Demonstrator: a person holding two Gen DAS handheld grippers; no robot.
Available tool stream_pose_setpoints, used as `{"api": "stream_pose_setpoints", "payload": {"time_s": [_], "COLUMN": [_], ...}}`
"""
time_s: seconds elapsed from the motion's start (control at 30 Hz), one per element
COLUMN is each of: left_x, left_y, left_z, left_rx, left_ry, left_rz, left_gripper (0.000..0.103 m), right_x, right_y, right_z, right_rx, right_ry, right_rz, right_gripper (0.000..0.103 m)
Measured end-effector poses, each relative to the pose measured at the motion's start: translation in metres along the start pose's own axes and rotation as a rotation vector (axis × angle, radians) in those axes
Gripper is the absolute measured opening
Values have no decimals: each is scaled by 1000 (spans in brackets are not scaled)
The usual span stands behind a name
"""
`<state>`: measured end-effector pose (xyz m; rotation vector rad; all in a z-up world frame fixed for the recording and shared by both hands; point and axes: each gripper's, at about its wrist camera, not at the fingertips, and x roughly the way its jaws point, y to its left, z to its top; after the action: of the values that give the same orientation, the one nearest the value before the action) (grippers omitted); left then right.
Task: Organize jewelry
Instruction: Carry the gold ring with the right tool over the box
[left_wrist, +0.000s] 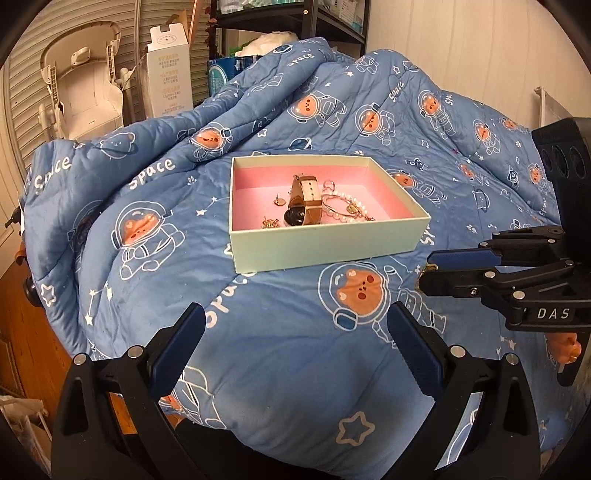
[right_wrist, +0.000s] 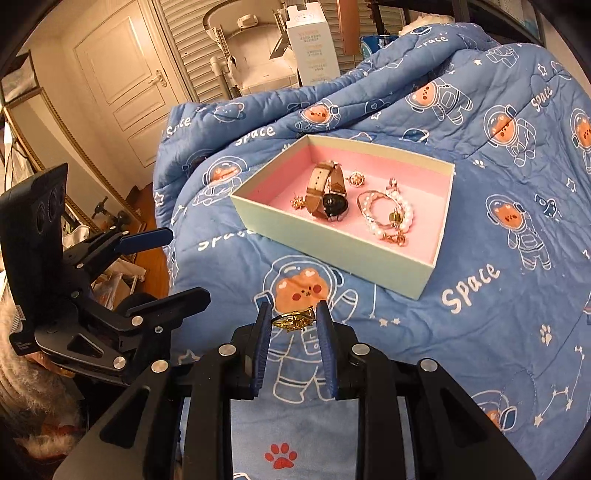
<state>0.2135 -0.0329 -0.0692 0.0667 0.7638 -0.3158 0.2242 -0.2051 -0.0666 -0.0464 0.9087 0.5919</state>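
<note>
A pale green box with a pink lining (left_wrist: 325, 247) (right_wrist: 332, 243) lies on the blue space-print quilt. Inside it are a brown-strap watch (left_wrist: 301, 201) (right_wrist: 325, 195), a pearl bracelet (left_wrist: 351, 208) (right_wrist: 388, 218) and small gold earrings (left_wrist: 270, 222) (right_wrist: 297, 202). My right gripper (right_wrist: 294, 320) is shut on a small gold piece of jewelry (right_wrist: 293, 320) above the quilt, in front of the box. It also shows at the right in the left wrist view (left_wrist: 424, 271). My left gripper (left_wrist: 295, 332) is open and empty, in front of the box, and shows at the left in the right wrist view (right_wrist: 188, 266).
The quilt (left_wrist: 258, 369) (right_wrist: 480, 332) is bunched up behind the box. A white carton (left_wrist: 168, 74), a cream plastic seat (left_wrist: 85, 88) and a dark shelf (left_wrist: 291, 22) stand behind it. A door (right_wrist: 125, 85) and wooden floor (right_wrist: 155, 258) lie to the left.
</note>
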Motion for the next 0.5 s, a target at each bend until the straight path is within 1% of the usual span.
{"api": "stream_pose_setpoints", "payload": {"time_s": [0.2, 0.37, 0.5], "left_x": [6, 16, 25], "left_y": [0, 3, 7], "left_z": [15, 26, 37], "left_rx": [10, 0, -2], "left_ry": [-12, -13, -14], "left_rz": [17, 20, 43], "left_gripper": [97, 97, 97], "right_x": [-4, 8, 23], "right_y": [-9, -21, -30], "right_z": [30, 51, 66], "right_rx": [-23, -17, -15], "right_ry": [-26, -31, -23], "right_rz": [-24, -56, -87], "right_gripper": [24, 24, 24]}}
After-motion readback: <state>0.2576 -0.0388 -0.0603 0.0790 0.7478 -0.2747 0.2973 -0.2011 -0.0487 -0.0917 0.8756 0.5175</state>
